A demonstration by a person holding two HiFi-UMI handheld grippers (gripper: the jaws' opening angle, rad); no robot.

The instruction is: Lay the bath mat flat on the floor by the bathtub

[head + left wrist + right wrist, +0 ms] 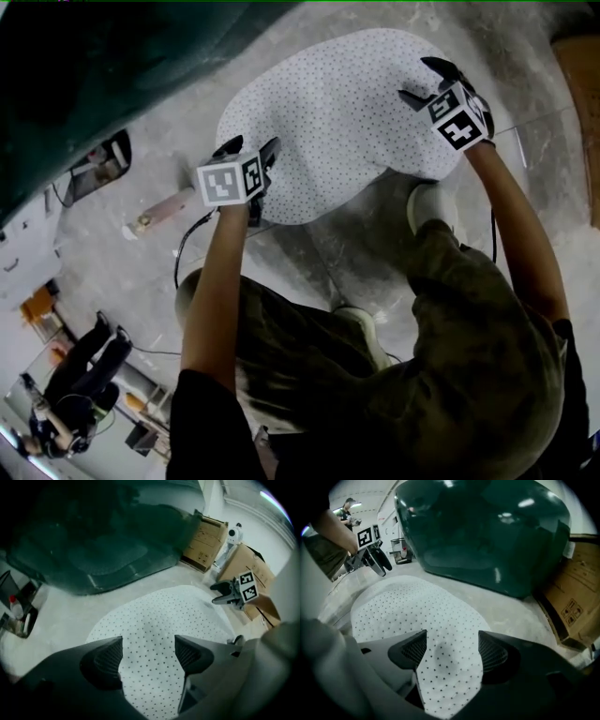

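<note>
Dark green bathtub (pixel 112 84) on bare concrete floor (pixel 169 150). Just beside it, white dotted bath mat (pixel 337 122), spread flat on that floor. Cardboard boxes (pixel 576 606) near the tub's end. Left gripper (pixel 147 644) and right gripper (pixel 452 639) over opposite ends of the mat, both released, jaws wide apart, gripping nothing.

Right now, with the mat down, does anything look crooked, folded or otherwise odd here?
Nothing stands out. The bath mat lies flat on the concrete floor beside the dark green bathtub, with no fold or curled edge visible. The jaws of the left gripper and right gripper stand open above it.
</note>
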